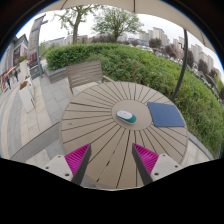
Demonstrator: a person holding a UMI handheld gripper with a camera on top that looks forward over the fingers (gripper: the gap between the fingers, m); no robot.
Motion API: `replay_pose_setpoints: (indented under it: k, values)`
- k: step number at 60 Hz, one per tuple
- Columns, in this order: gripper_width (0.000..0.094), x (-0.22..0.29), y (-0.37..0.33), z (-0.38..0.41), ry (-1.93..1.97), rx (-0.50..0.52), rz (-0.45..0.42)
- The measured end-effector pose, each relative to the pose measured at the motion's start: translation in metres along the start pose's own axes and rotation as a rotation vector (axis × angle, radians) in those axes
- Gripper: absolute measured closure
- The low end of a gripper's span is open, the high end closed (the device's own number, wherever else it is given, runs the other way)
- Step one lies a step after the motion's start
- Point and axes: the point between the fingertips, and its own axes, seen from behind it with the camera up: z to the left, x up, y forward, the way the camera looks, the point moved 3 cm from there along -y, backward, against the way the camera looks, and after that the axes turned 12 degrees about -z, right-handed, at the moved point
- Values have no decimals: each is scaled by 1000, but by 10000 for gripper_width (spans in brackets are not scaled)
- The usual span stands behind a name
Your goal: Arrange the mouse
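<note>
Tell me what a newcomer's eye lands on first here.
First the round slatted wooden table, with a white mouse near its middle and a dark blue mouse pad beside it. The gripper hangs open over the table's near edge, short of the mouse. Beyond the table stand a wooden chair and a green hedge.
</note>
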Motion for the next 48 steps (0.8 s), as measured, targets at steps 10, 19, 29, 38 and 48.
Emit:
replay_pose_setpoints:
  k: [10, 19, 29, 38, 48]
  values:
    - [95, -8, 32, -35, 49, -77, -28]
    - [91, -13, 71, -58, 73, -110, -69]
    - [93, -14, 122, -79, 96, -136, -100]
    - [91, -16, 173, -88, 119, -121, -112]
    - [89, -12, 222, -89, 112, -77, -114]
